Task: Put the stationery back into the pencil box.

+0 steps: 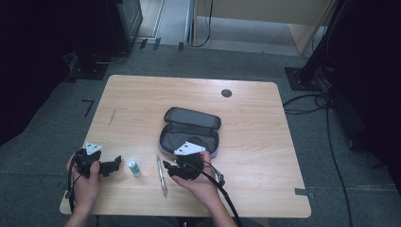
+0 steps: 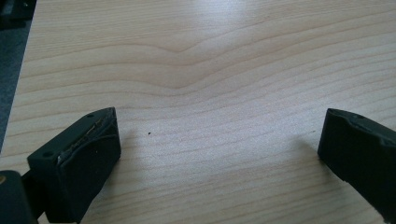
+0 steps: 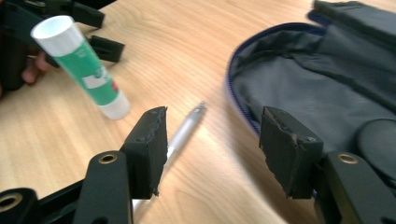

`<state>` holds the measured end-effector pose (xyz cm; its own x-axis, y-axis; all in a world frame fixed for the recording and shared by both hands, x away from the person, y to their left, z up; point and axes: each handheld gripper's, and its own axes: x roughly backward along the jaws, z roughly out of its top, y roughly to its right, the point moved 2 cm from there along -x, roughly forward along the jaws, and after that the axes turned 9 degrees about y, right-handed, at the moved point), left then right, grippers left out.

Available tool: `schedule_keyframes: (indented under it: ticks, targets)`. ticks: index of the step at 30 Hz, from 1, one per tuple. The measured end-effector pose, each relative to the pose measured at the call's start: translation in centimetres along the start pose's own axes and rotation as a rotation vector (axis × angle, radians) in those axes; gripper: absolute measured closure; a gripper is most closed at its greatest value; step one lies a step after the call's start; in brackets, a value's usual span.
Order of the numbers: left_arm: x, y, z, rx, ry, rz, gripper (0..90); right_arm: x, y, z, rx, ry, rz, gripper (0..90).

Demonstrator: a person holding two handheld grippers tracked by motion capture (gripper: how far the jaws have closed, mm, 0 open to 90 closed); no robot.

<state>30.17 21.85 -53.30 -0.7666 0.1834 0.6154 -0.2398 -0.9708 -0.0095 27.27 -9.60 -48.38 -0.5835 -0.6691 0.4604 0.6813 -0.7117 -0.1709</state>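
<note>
My right tongs (image 3: 212,140) hover low over the desk (image 1: 255,123) with jaws apart and empty, a silver pen (image 3: 184,133) lying just beyond them. An open grey pencil case (image 3: 317,88) sits immediately to one side, a glue stick (image 3: 81,65) to the other. My left tongs (image 2: 217,140) gape wide over bare wood near the desk's front left edge.
</note>
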Motion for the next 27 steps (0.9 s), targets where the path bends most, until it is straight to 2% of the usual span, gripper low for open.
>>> schedule_keyframes:
  ticks: [4,10,16,21,27]
  targets:
    - [0.0,0.0,0.0,0.003,0.002,0.0,0.0,-0.4,-0.7,-0.3,-0.002,-0.001,0.023,46.7]
    - [0.0,0.0,0.0,0.0,0.0,0.0,0.0,-1.3,-1.3,-1.1,0.006,-0.021,0.022,48.9]
    - [0.0,0.0,0.0,0.0,-0.001,0.0,0.0,-2.5,-1.8,-1.7,-0.016,-0.039,0.035,54.0]
    - [0.0,0.0,0.0,0.003,0.002,0.0,0.0,-3.2,-2.0,-2.0,-0.023,-0.059,0.024,59.8]
    - [0.0,0.0,0.0,0.001,0.003,0.0,0.0,-3.9,-1.8,-2.3,-0.065,-0.078,0.007,66.8]
